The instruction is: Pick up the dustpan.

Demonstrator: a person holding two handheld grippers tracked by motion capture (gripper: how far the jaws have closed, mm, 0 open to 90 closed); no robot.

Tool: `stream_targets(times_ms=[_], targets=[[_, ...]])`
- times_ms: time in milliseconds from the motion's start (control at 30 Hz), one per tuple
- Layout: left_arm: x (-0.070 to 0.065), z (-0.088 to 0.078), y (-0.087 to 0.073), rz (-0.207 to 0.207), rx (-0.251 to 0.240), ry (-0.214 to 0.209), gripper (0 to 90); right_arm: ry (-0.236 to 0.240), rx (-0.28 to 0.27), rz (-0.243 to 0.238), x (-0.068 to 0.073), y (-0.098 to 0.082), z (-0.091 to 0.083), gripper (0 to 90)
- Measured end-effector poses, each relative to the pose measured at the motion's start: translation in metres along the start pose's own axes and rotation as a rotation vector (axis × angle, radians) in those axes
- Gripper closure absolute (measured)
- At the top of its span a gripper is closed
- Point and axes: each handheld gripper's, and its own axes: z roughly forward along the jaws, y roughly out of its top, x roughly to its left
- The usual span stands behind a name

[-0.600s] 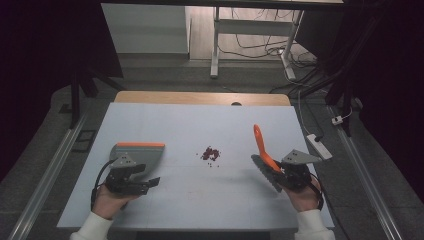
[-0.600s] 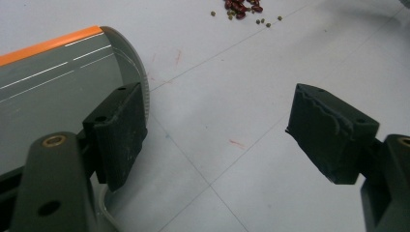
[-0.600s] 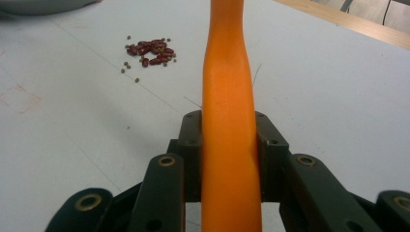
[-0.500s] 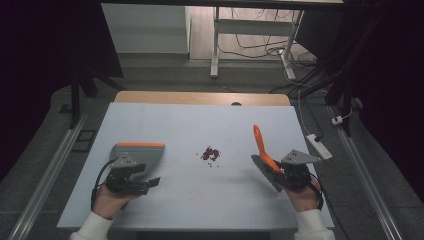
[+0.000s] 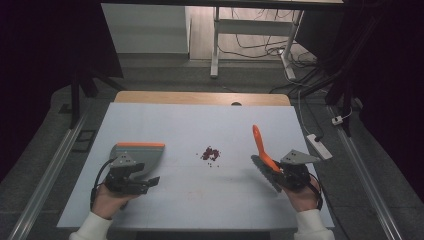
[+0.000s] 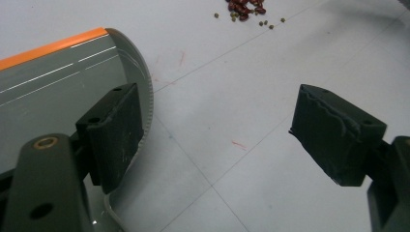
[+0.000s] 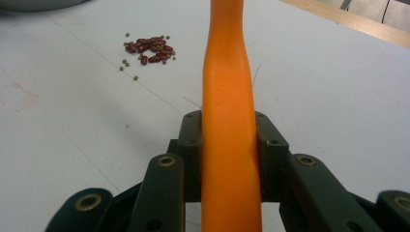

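While the orange-handled brush (image 5: 261, 148) is being pinched at its handle by the right gripper (image 7: 227, 140), its dark bristles are being held just above the white table (image 5: 190, 200). Jaws of the left gripper (image 6: 217, 130) are being kept spread, nothing between them, beside the grey dustpan with orange lip (image 5: 142, 154). Red beans and small green seeds (image 5: 210, 153) are lying between both tools.
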Motion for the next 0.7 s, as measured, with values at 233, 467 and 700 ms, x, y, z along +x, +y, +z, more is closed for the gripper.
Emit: stream_targets(times_ms=[233,467,700], targets=[[-0.004,0.0,0.001,-0.005,-0.002,0.005,18.8,-0.004,0.001,0.005,-0.001,-0.001,-0.001,69.9],[-0.005,-0.002,0.005,-0.023,0.007,0.052,18.4,-0.001,0.011,0.006,0.001,-0.001,0.001,69.9],[-0.007,-0.013,0.012,-0.101,0.023,0.132,18.3,-0.003,0.009,0.003,0.001,-0.001,0.0,69.9]])
